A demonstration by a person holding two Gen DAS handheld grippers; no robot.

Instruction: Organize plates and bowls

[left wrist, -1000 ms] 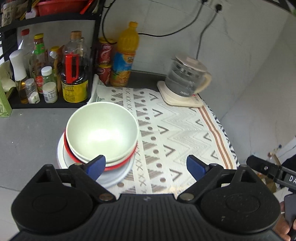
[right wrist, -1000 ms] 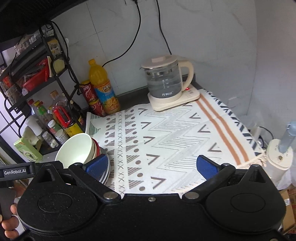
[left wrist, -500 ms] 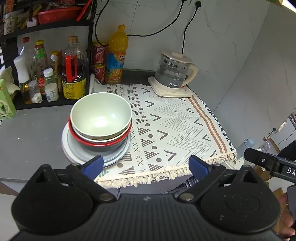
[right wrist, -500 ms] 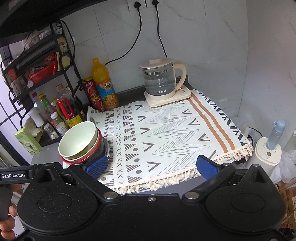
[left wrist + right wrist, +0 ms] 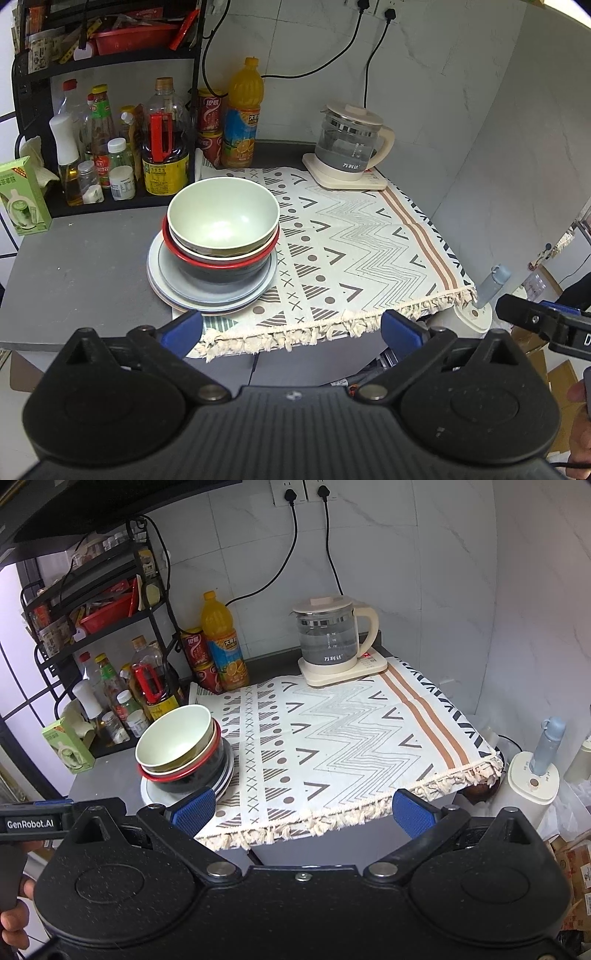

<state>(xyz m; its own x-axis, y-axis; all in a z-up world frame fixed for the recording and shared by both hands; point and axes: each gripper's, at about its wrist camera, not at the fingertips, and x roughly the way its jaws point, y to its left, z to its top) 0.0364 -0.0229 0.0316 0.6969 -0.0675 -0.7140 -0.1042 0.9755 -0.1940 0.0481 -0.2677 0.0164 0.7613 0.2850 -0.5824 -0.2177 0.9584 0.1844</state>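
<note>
Bowls and plates form a single stack at the left edge of the patterned cloth [image 5: 369, 243], partly on the cloth and partly on the bare grey counter [image 5: 81, 273]. At the top sits the pale green bowl [image 5: 222, 217], nested in a cream bowl whose rim alone shows, which in turn sits in the red-rimmed dark bowl [image 5: 221, 267]; beneath them lie the grey-blue plates [image 5: 207, 295], at least two deep, though the exact count cannot be read. My left gripper [image 5: 291, 328] is spread wide with nothing between its blue pads [image 5: 183, 330], and it hangs off the near edge of the counter, apart from the stack. My right gripper [image 5: 303, 812] is likewise spread wide and empty, held before the fringed front edge of the cloth; in its view the stack [image 5: 181, 753] lies to the left, just beyond the left pad, and whether the two touch cannot be told. Behind the stack, a black rack [image 5: 110, 110] holds sauce bottles, and an orange drink bottle [image 5: 242, 114] stands beside two stacked red cans [image 5: 209, 127]. At the far right corner of the cloth a glass kettle [image 5: 351, 144] stands on its cream base.
</note>
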